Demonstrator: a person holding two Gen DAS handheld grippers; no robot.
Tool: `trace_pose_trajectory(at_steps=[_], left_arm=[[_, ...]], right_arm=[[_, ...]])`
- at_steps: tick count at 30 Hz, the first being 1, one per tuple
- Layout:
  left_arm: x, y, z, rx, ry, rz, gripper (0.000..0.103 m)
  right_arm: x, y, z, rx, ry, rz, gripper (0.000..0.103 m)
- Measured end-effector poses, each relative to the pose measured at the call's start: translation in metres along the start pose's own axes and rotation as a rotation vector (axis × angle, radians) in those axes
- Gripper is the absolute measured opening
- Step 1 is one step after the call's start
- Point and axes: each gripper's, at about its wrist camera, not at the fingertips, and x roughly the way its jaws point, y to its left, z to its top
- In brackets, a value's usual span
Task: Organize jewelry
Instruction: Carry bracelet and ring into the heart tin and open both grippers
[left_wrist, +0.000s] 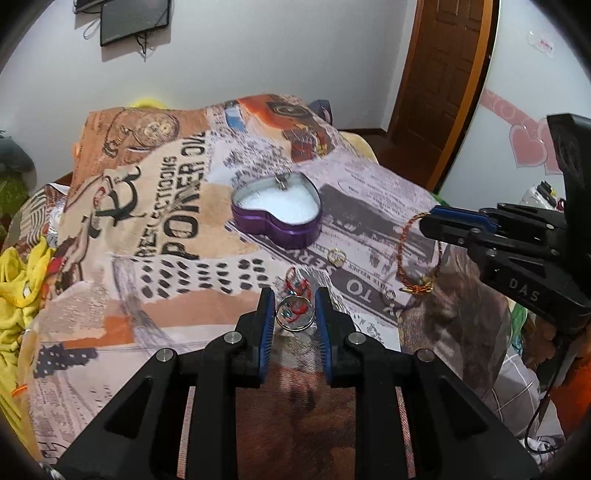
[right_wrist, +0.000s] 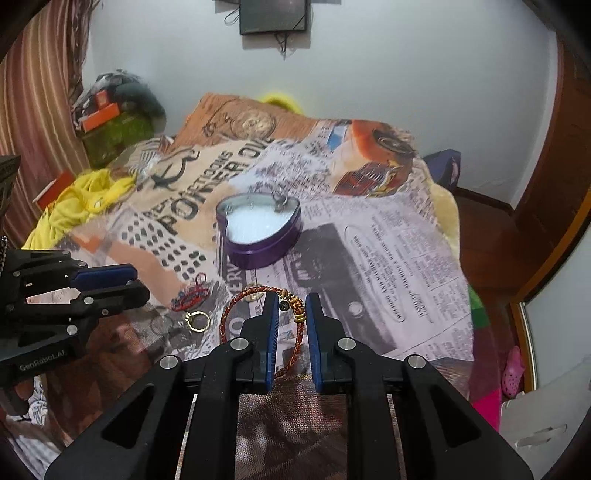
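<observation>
A purple heart-shaped tin (left_wrist: 277, 216) with white lining lies open on the printed cloth, a small pendant at its far rim; it also shows in the right wrist view (right_wrist: 258, 230). My left gripper (left_wrist: 294, 308) is open, its fingers either side of a silver ring (left_wrist: 295, 314) on the cloth. A red string bracelet (left_wrist: 297, 282) lies just beyond. My right gripper (right_wrist: 291, 314) is open around a red-and-gold braided bracelet (right_wrist: 236, 306), which hangs off one finger in the left wrist view (left_wrist: 419, 254).
A gold ring (left_wrist: 336, 255) lies between tin and bracelets; another gold ring (right_wrist: 198, 320) lies near the red string bracelet (right_wrist: 190, 295). Yellow fabric (left_wrist: 18, 280) is piled at the cloth's left. A wooden door (left_wrist: 439, 74) stands at the right.
</observation>
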Motion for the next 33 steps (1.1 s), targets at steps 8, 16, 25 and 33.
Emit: trace_pose_trajectory(at_steps=[8, 16, 25, 33], left_arm=[[-0.023, 0.009, 0.013, -0.011, -0.068, 0.029, 0.021], [-0.035, 0.020, 0.028, -0.028, -0.125, 0.052, 0.021], [-0.036, 0.027, 0.051, -0.033, -0.173, 0.071, 0.021], [-0.027, 0.032, 0.074, -0.035, -0.204, 0.078, 0.021]], right_arm=[[-0.018, 0.005, 0.013, 0.012, -0.061, -0.010, 0.013], [-0.029, 0.015, 0.028, -0.001, -0.117, -0.017, 0.013], [-0.029, 0.019, 0.046, -0.007, -0.171, -0.012, 0.013], [-0.020, 0.017, 0.061, 0.007, -0.200, -0.001, 0.013]])
